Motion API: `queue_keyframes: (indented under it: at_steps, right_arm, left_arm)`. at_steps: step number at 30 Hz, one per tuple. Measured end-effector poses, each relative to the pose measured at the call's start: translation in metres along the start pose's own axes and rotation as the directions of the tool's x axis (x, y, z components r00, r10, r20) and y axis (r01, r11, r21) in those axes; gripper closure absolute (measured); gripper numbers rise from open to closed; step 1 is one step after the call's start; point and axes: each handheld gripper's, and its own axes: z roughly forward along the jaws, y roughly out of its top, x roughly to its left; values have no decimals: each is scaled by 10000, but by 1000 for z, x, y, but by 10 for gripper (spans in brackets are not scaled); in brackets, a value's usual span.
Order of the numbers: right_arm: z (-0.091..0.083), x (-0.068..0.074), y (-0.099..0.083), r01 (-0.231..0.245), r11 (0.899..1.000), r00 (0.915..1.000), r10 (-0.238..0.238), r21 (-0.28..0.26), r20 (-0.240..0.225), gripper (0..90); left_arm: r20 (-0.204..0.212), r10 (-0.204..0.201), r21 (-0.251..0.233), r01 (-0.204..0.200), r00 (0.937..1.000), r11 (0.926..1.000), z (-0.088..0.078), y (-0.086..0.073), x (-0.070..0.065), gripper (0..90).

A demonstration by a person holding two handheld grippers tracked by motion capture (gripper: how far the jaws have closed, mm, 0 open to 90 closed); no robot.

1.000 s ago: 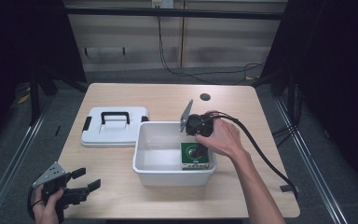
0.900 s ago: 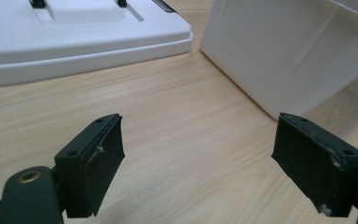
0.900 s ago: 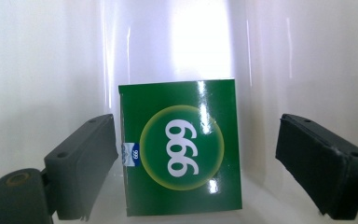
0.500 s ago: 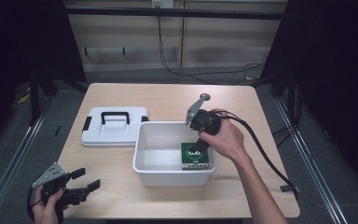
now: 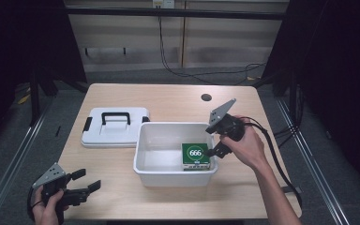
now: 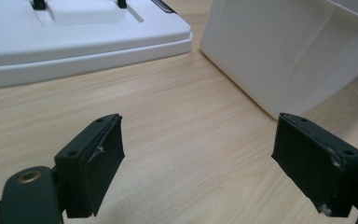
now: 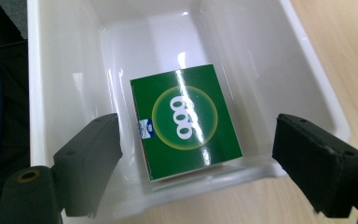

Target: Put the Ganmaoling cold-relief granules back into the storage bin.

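— What sits at the lower left of the high view?
— The left gripper (image 5: 85, 183), held in a hand (image 5: 47, 211) over the wooden table (image 5: 168, 101), jaws spread wide with nothing between them.
— And further right?
— A white lid (image 5: 115, 127) with a black handle lies flat left of centre, just beside the white bin (image 5: 143, 154).
— What is in the bin?
— A green box (image 5: 196, 154) marked 666, lying flat in its right part against the near wall.
— And the right side?
— The right gripper (image 5: 214, 140) hangs over the bin's right rim, above the box, jaws wide apart and empty.
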Motion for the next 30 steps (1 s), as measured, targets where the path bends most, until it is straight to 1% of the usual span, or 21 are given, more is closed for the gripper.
queue_keyframes:
  at_steps: [1,2,3,6,7,8,9,10,13,14,15,16,18,19,21,24,26,27,28,29,30]
  right_arm:
    - [0,0,0,0,10000,10000,0,0,0,154]
    - [-2,1,-3,42,9999,10000,-42,-157,-7,156]
    - [-6,4,-9,-62,9992,9998,69,-390,182,148]
    - [-9,5,-15,-122,9983,9995,139,-568,293,146]
    - [-13,7,-21,-309,9958,9983,351,-866,474,146]
    - [-16,9,-24,-397,9946,9970,458,-960,617,146]
    - [-18,10,-27,-425,9941,9960,500,-1000,736,148]
    - [-21,12,-31,-503,9922,9940,608,-1143,904,147]
    - [-30,16,-42,-846,9831,9862,1059,-1621,1274,147]
    - [-30,16,-42,-846,9831,9862,1059,-1621,1274,147]
    - [-32,18,-45,-915,9808,9843,1153,-1719,1338,147]
    - [-35,20,-53,-1103,9772,9809,1364,-1813,1384,147]
    - [-36,21,-55,-1116,9774,9793,1389,-1796,1473,147]
    - [-38,23,-65,-1327,9711,9737,1651,-1982,1572,147]
    - [-39,25,-72,-1507,9667,9685,1863,-2070,1650,147]
    - [-41,28,-84,-1880,9550,9582,2297,-2295,1707,147]
    - [-42,30,-91,-2010,9457,9555,2467,-2553,1619,147]
    - [-42,31,-95,-2108,9418,9524,2582,-2617,1619,147]
    - [-42,31,-95,-2108,9418,9524,2582,-2617,1619,147]
    - [-41,35,-102,-2168,9388,9454,2702,-2676,1822,146]
    - [-41,36,-104,-2175,9385,9441,2720,-2682,1862,144]
  left_arm:
    - [0,0,0,0,10000,10000,0,0,0,158]
    - [1,1,14,-1,10000,10000,0,0,0,158]
    - [-7,0,-3,0,10000,10000,0,0,0,159]
    - [-34,28,-20,-28,10000,10000,0,0,1,158]
    - [-42,1,-34,-1,10000,10000,-1,0,1,159]
    - [-43,-33,-58,32,10000,10000,-1,0,1,158]
    - [-75,50,-50,-51,10000,10000,-2,0,1,158]
    - [-46,-18,-55,18,10000,10000,-1,0,1,158]
    - [-53,12,-41,-12,10000,10000,-1,0,1,158]
    - [-53,12,-41,-12,10000,10000,-1,0,1,158]
    - [-57,7,-36,-7,10000,10000,-1,0,1,158]
    - [-68,-1,-37,0,10000,10000,-1,0,1,158]
    - [-70,-3,-47,3,10000,10000,-1,0,1,158]
    - [-72,-4,-50,3,10000,10000,-1,0,1,159]
    - [-72,-2,-40,2,10000,10000,-1,0,0,158]
    - [-73,6,-22,-7,10000,10000,-1,0,0,158]
    - [-80,-9,-28,9,10000,10000,-1,0,0,158]
    - [-103,37,-28,-37,9999,10000,-2,0,1,158]
    - [-103,37,-28,-37,9999,10000,-2,0,1,158]
    - [-84,-3,-39,3,10000,10000,-2,0,0,158]
    - [-91,-1,-37,0,10000,10000,-2,0,0,159]
